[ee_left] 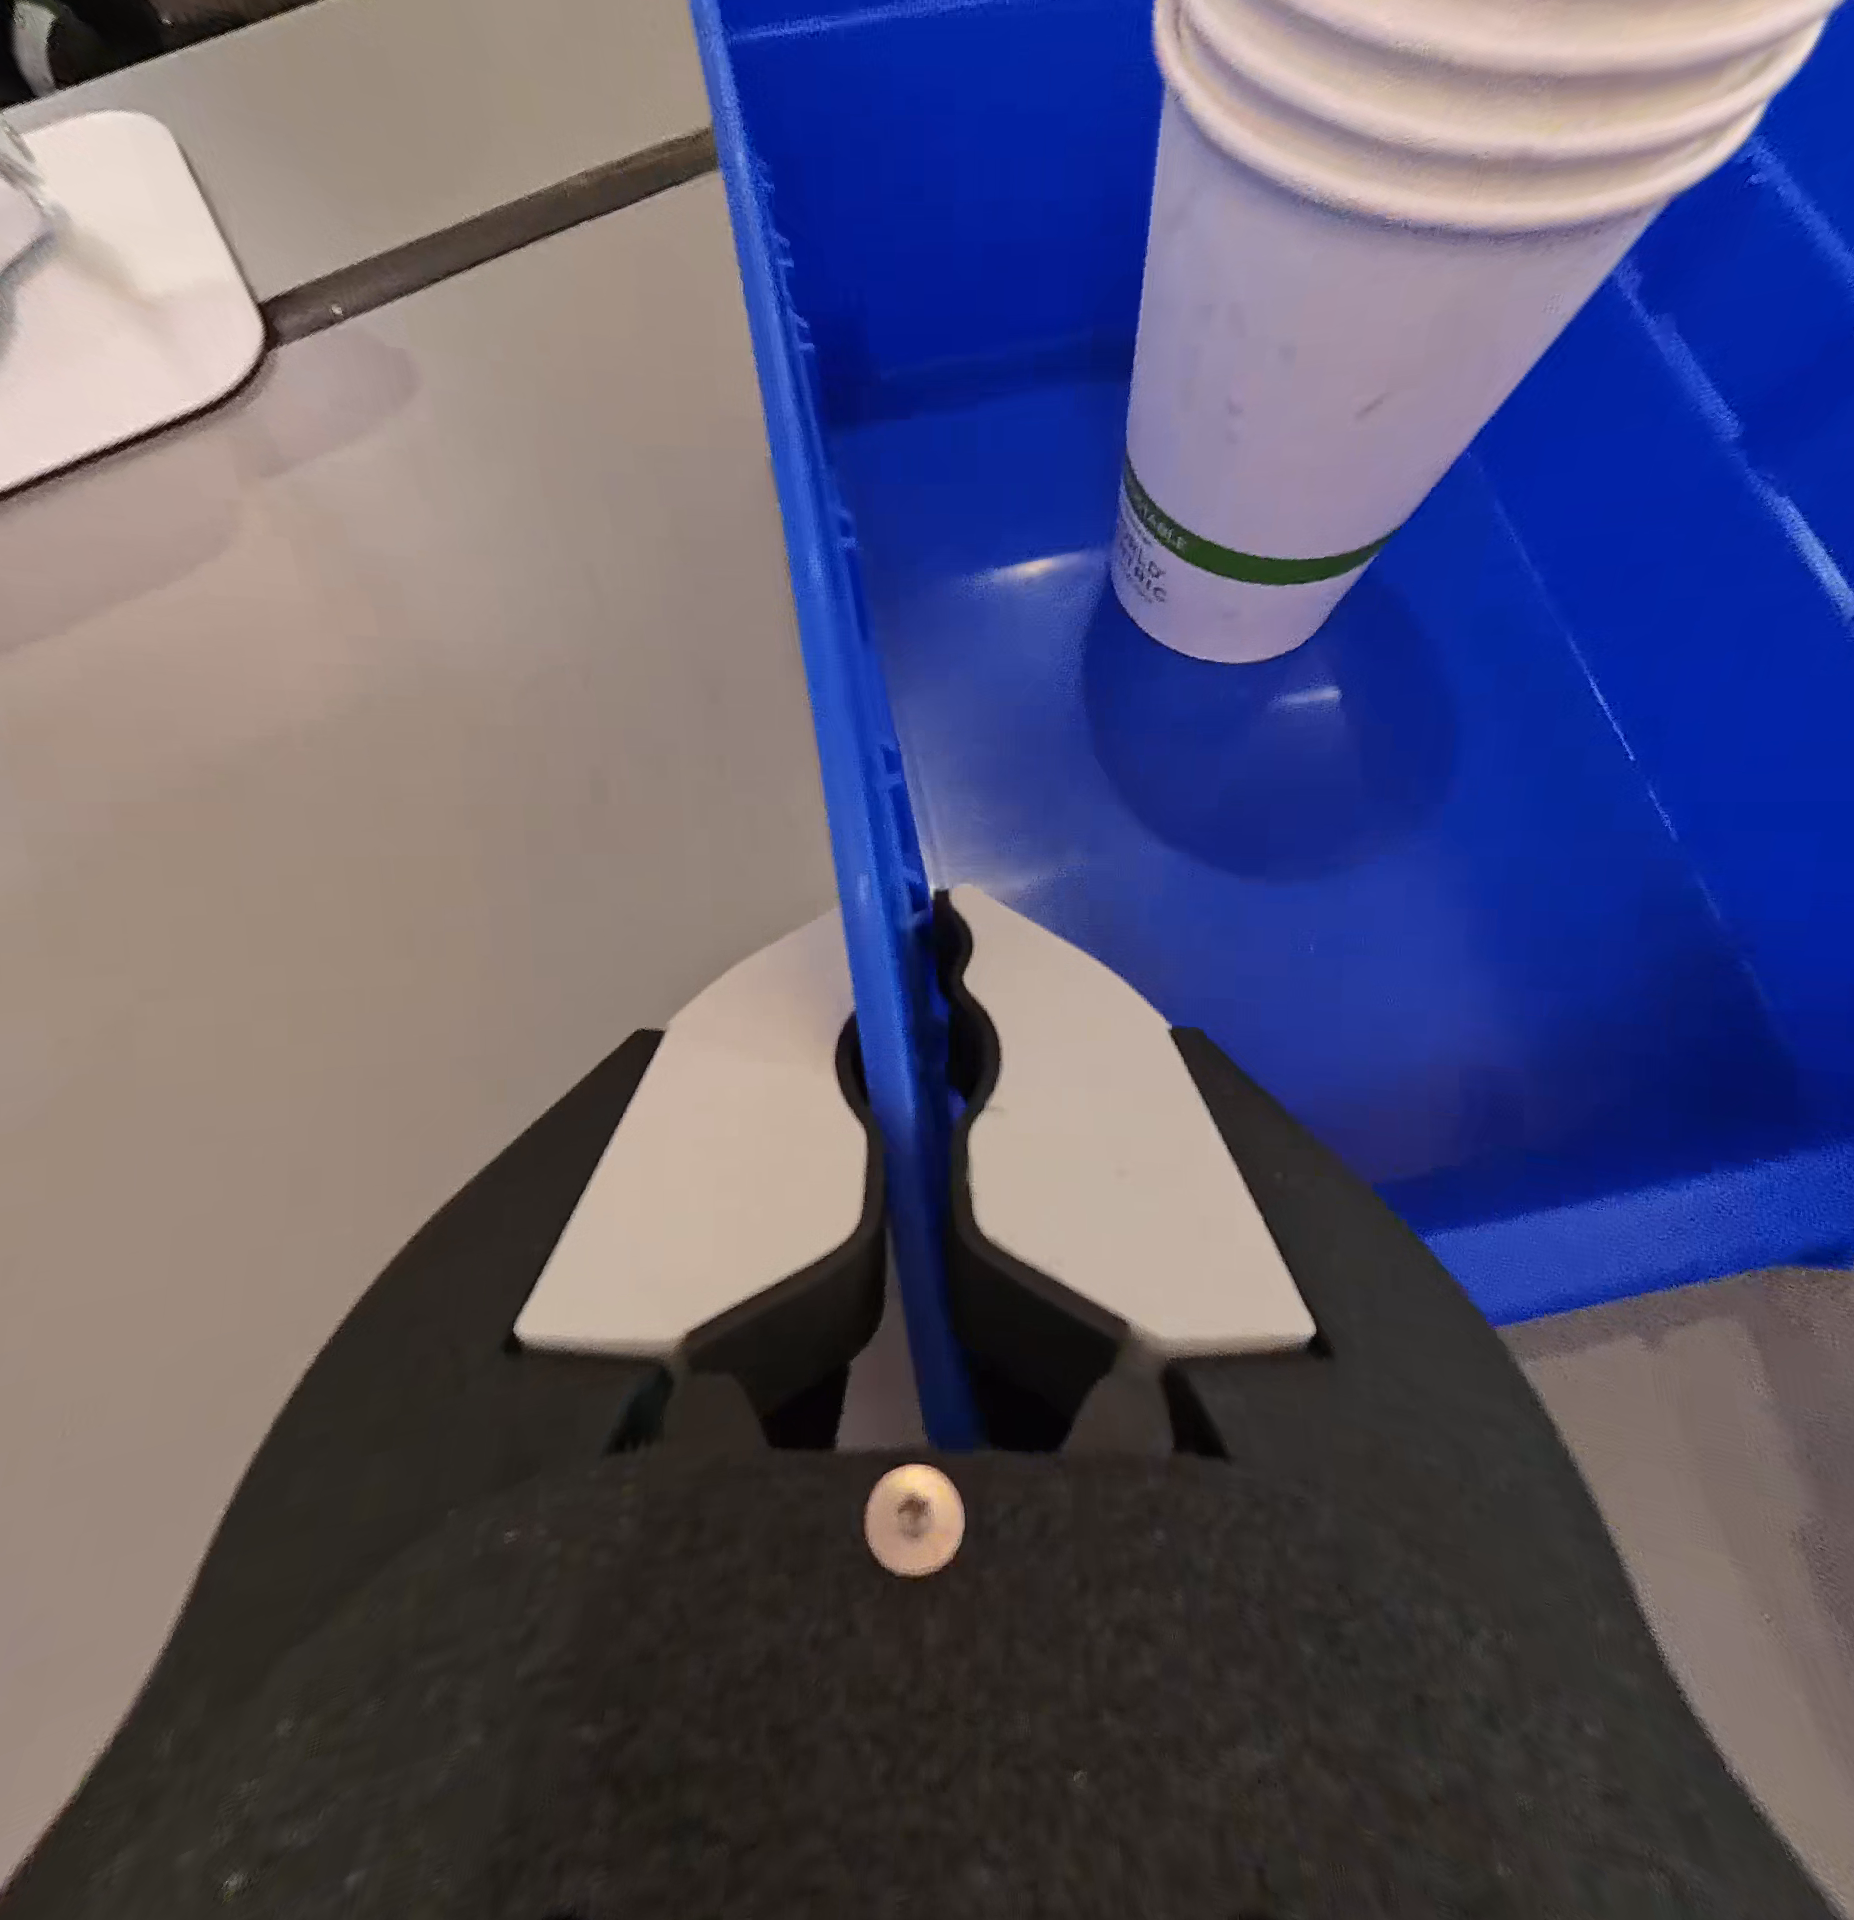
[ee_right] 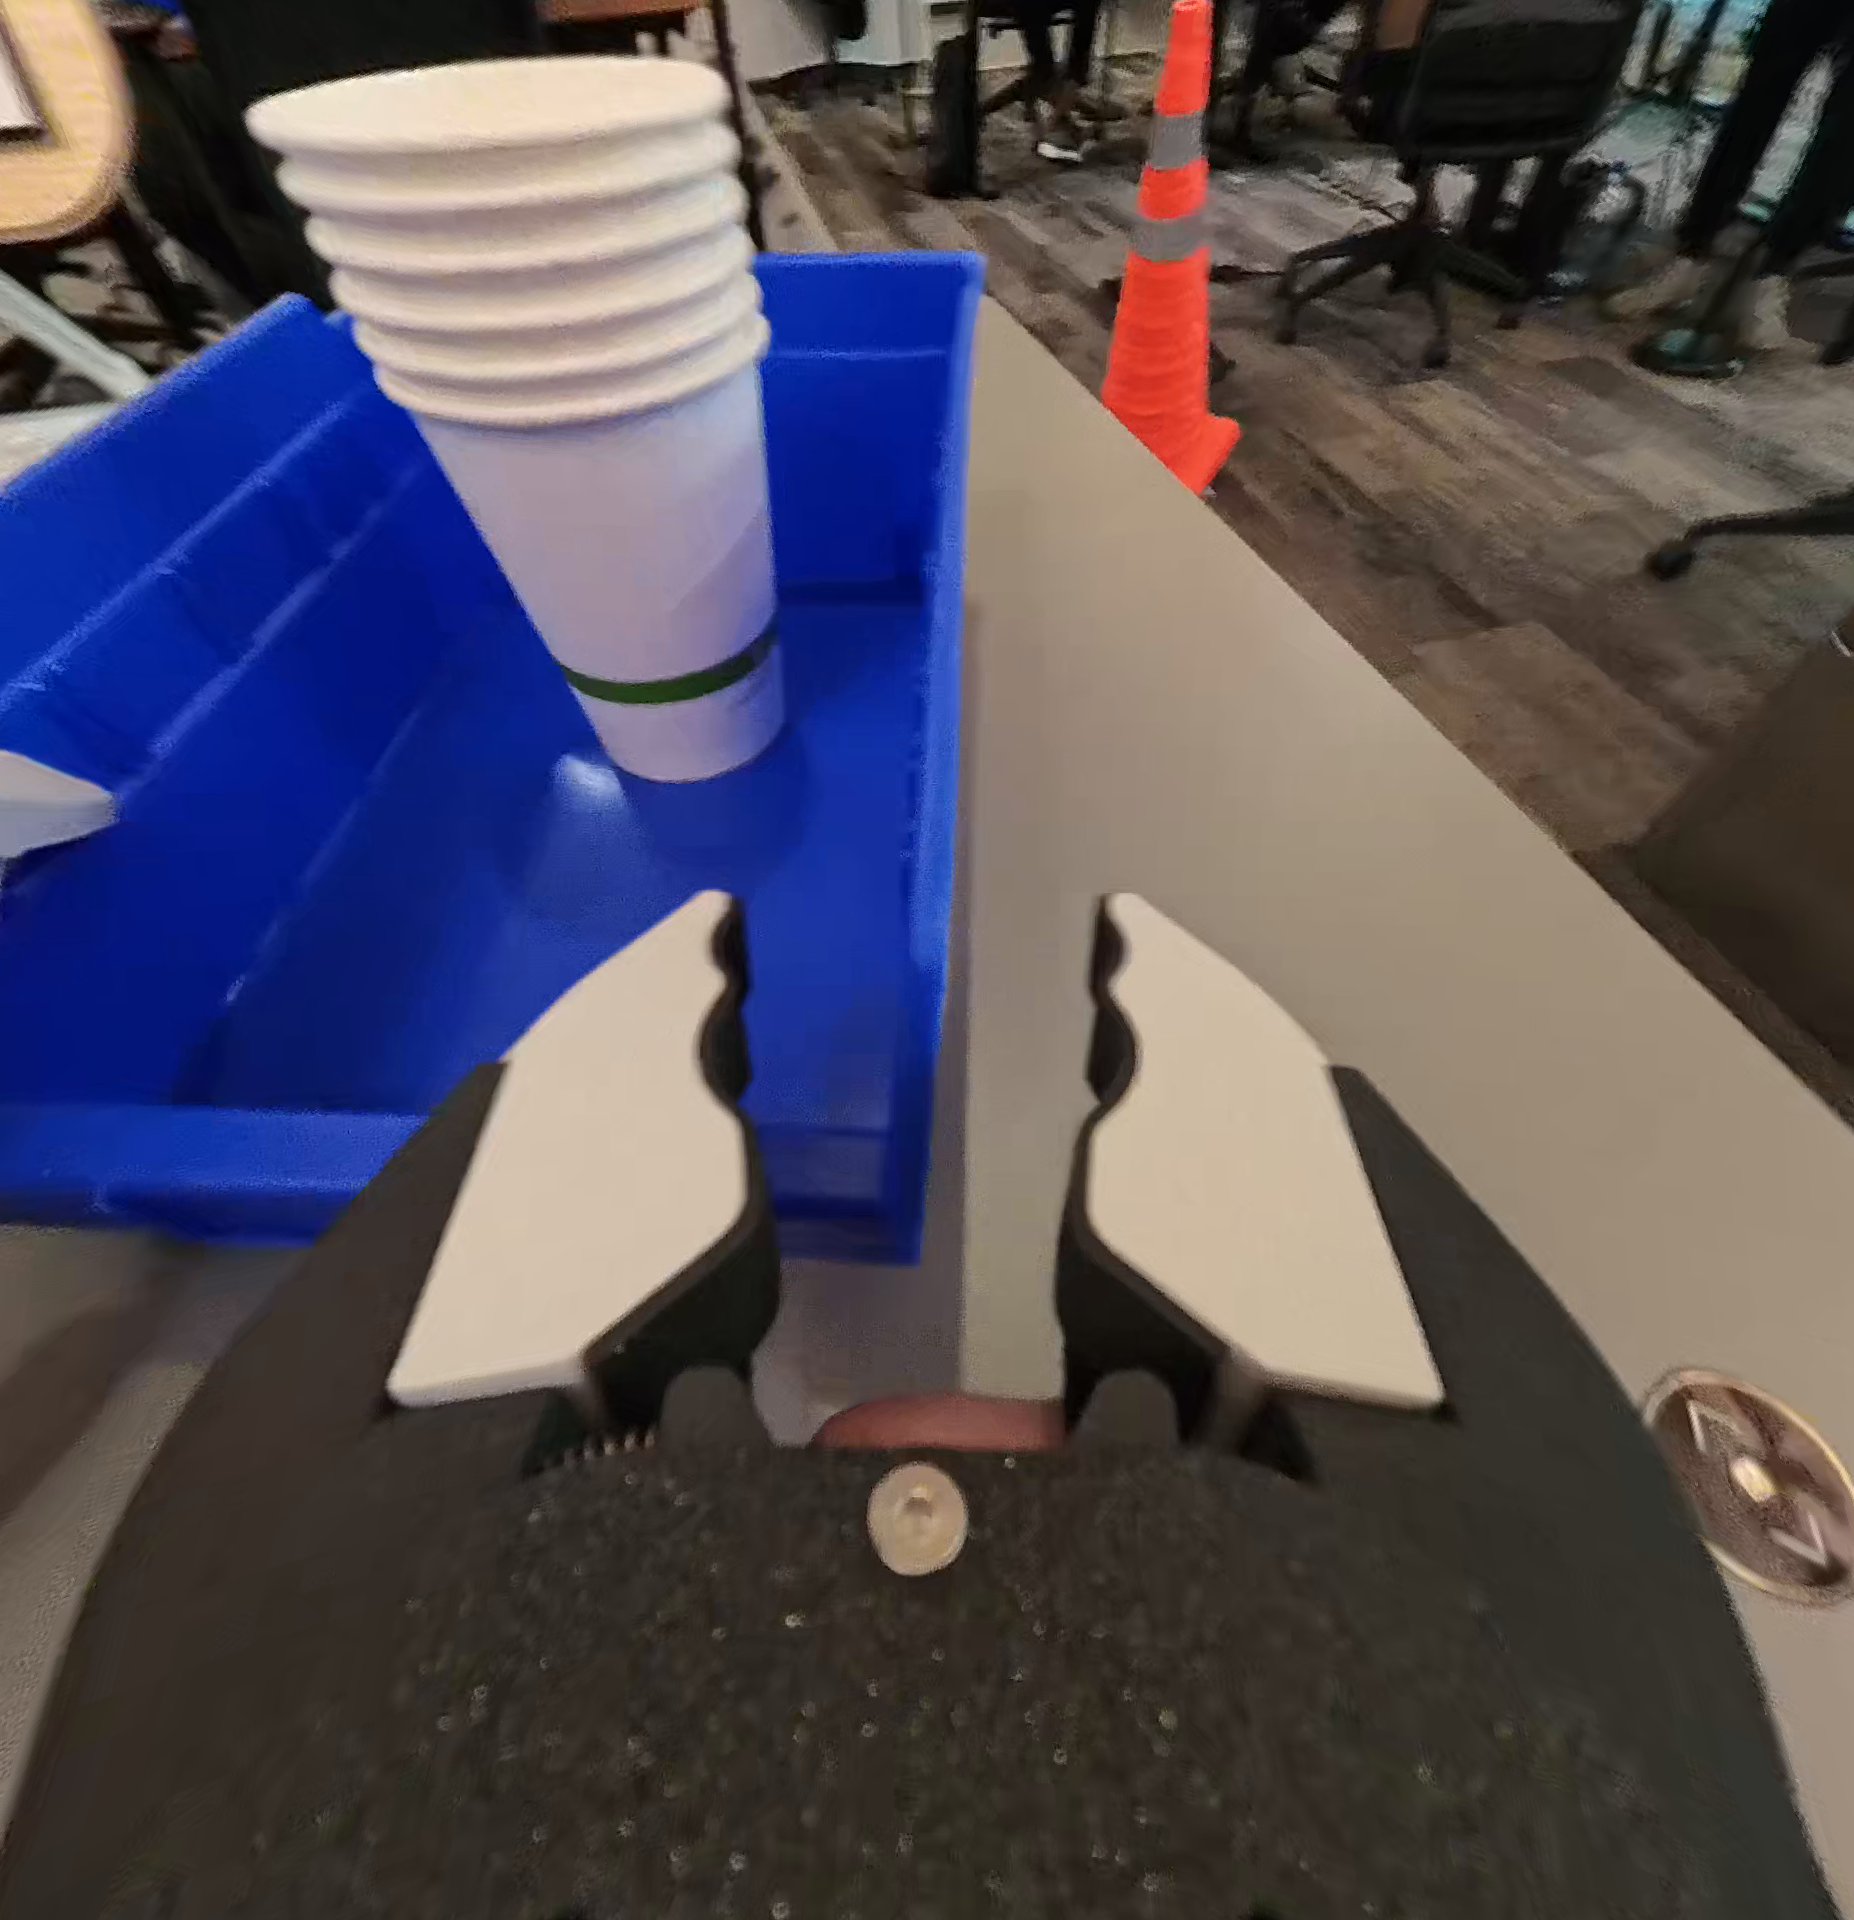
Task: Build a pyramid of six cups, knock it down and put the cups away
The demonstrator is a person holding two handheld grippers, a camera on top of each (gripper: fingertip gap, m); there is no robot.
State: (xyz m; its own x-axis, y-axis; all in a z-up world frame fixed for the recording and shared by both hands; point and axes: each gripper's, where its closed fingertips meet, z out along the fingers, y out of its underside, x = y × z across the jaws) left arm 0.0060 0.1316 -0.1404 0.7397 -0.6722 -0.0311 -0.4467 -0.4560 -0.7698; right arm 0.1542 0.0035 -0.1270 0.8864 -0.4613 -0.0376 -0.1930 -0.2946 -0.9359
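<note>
The left gripper (ee_left: 892, 935) is clenched on the side wall of the blue bin (ee_left: 798, 582), one finger outside, one inside. On the bin floor stands the nested stack of white cups (ee_right: 590, 436) (a green band circles the bottom cup), leaning a little. The right gripper (ee_right: 918, 914) hangs released over the bin's other edge and the grey table (ee_right: 1266, 779). An orange cone (ee_right: 1162, 281) stands on the floor beyond.

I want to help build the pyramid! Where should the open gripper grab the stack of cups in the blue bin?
Probably the bare side wall of the cup stack, below the ridged rims, coming from above the blue bin: the bin walls hide only its base. The right gripper is open and empty.
</note>
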